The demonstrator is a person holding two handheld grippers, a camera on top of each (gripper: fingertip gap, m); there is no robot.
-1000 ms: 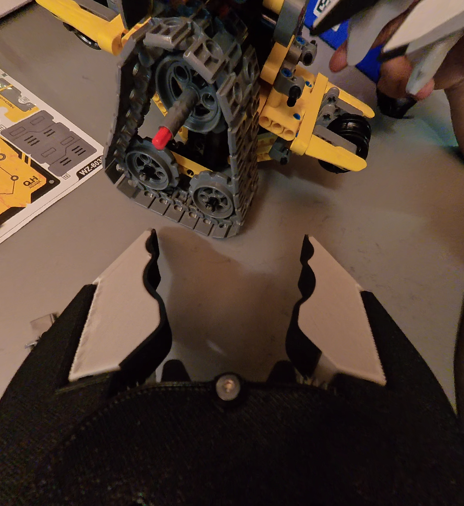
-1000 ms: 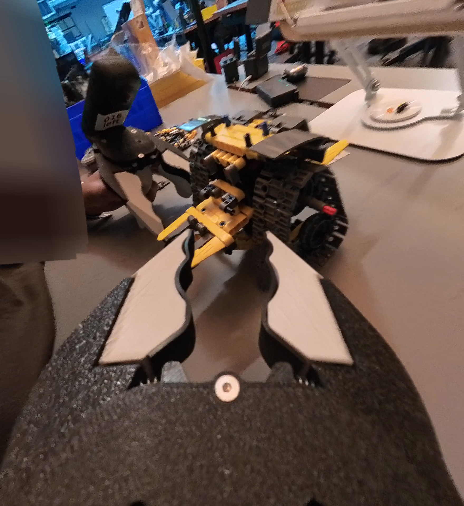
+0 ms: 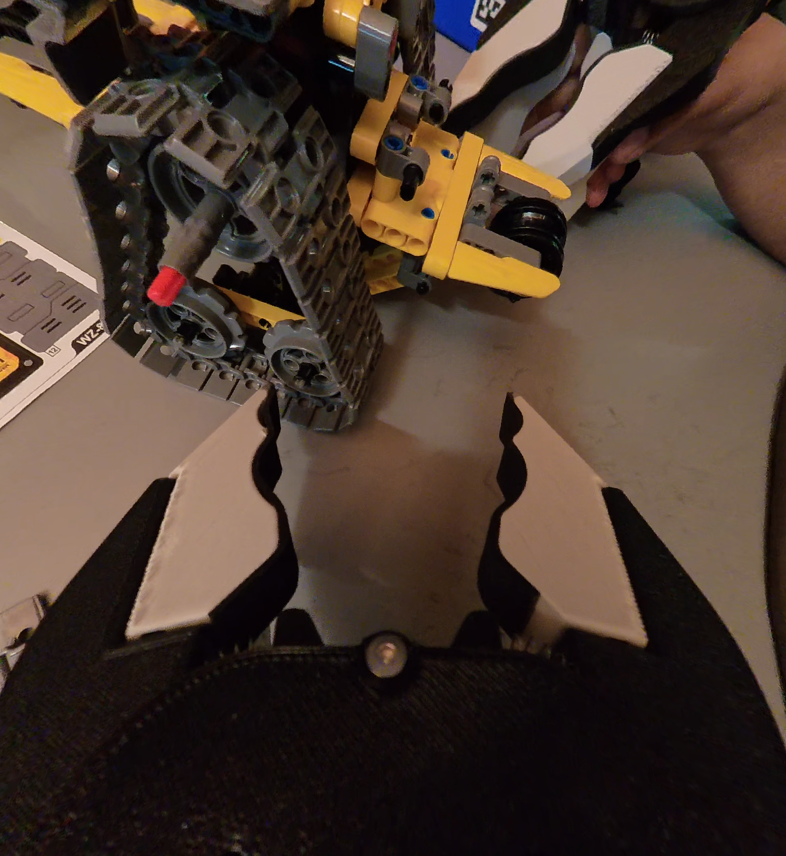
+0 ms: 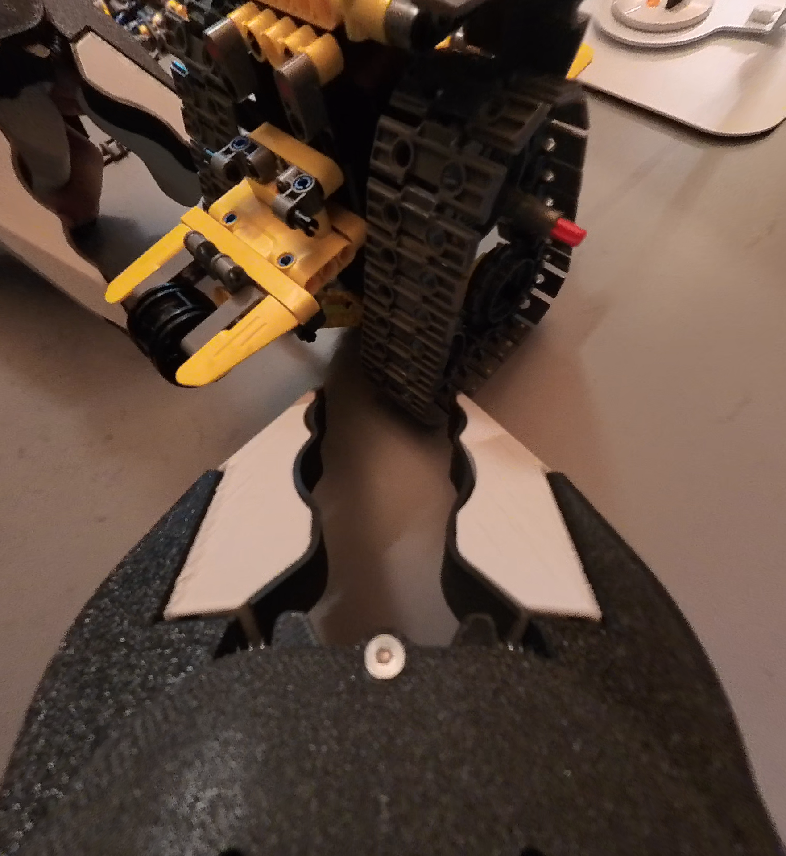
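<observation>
A yellow brick-built tracked vehicle (image 3: 289, 208) with ridged grey treads is faced by the left gripper (image 3: 386, 407), spread wide, and the right gripper (image 4: 389, 403), narrowly parted, both empty.

toy vehicle (image 3: 289, 208): glossy plastic | table (image 3: 613, 370): matt, smooth | fingers (image 3: 215, 532): matt plastic
</observation>
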